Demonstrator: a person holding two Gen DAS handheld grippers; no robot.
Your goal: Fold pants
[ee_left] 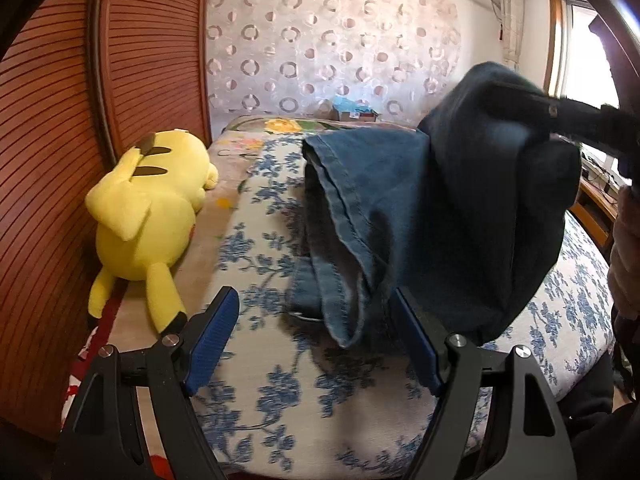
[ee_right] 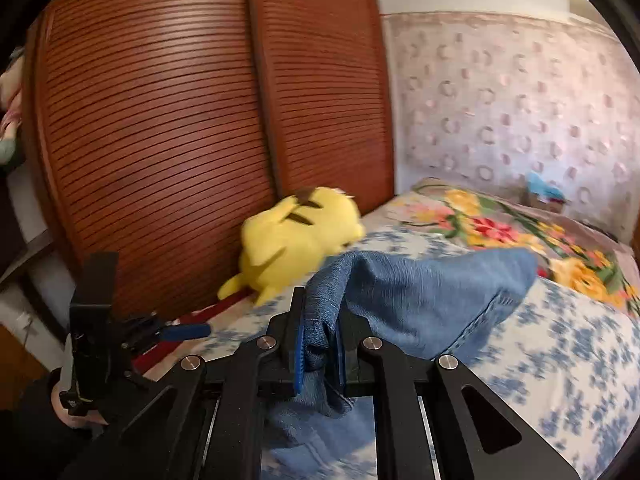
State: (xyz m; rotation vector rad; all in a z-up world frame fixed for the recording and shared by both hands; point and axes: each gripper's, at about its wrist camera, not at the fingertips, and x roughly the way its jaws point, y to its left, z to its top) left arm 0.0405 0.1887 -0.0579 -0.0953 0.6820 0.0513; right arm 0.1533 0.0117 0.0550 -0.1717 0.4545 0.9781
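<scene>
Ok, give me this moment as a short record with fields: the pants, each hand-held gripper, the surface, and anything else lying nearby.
pants: blue denim pants, partly lifted off the bed
right hand-held gripper: shut on a bunch of the denim
left hand-held gripper: open, nothing pinched, a hanging fold of the pants hangs near its right finger
surface: bed with blue floral cover
nearby: yellow plush toy lying beside the wooden louvred doors

Your open stretch is the white bedspread with blue flowers (ee_left: 272, 396), bare in the near middle. To the left, a yellow plush toy (ee_left: 152, 208) lies against the slatted brown wooden doors (ee_left: 132, 60). The lifted blue denim pants (ee_left: 400, 208) block the right; a small box (ee_left: 352, 114) sits far back.
</scene>
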